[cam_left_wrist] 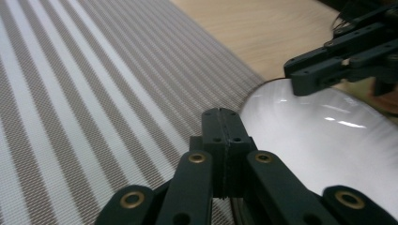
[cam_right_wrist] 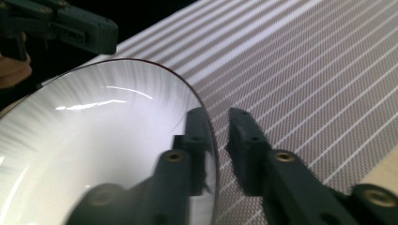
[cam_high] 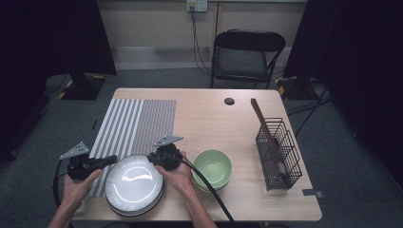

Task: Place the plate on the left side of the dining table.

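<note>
plate: at the near bench edge, far-left part lapped over the striped mat; a darker rim is seen under it, possibly a second plate.
risk, slip: the right-side rim is only straddled, not pinched. If a lift is tried now, the plate would likely be tipped on that side and dropped back.
risk, edge: the plate is set close to the near edge; a tilt or push toward the person could send it off the bench.
risk, mat: if the plate is dragged rather than lifted, the mat may be bunched or pulled along.
risk, bowl: the green bowl is near the right hand; it could be knocked by a sideways swing or snagged by the cable.
left claw: jaws brought fully together, tip just beside the plate's left rim, over the mat. Nothing is seen between the jaws; whether the rim is touched cannot be told.
right claw: narrow gap left between the jaws, the plate's rim passed between them. The outer jaw is seen clear of the rim, so no firm hold is judged.
basket: well apart at the right, sticks stood in it; no risk expected there.
</note>
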Demonstrator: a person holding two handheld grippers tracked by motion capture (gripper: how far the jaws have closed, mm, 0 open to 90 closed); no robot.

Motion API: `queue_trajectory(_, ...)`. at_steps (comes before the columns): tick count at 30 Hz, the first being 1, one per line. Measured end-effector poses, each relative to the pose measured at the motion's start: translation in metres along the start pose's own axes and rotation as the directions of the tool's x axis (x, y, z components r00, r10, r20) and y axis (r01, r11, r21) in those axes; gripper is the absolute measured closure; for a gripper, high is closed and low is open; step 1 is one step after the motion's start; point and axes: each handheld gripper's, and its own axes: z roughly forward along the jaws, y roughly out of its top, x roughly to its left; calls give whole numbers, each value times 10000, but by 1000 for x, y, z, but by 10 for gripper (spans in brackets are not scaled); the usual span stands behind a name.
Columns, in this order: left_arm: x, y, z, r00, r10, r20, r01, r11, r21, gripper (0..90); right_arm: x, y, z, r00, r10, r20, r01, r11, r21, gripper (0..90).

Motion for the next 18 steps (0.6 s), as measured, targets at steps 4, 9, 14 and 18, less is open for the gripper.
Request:
queue_trajectory(4,0,-5,-2,9975,-450,536,468,9984,-321,900,4,-5,5,9994,-73,-351,78,9999,145,845)
queue_trajectory(9,1,-7,-5,9929,-421,1109,472,9980,-431,832,4,-5,5,9992,-193,-339,195,9998,53,850)
queue_trajectory(14,-4,-10,4,9968,-120,795,101,9997,244,809,4,-4,2,9993,-174,-323,172,9998,-75,857)
queue_trajectory(18,-3,-11,8,9970,-88,773,56,9991,420,862,3,-4,2,9993,-159,-345,157,9999,-42,858)
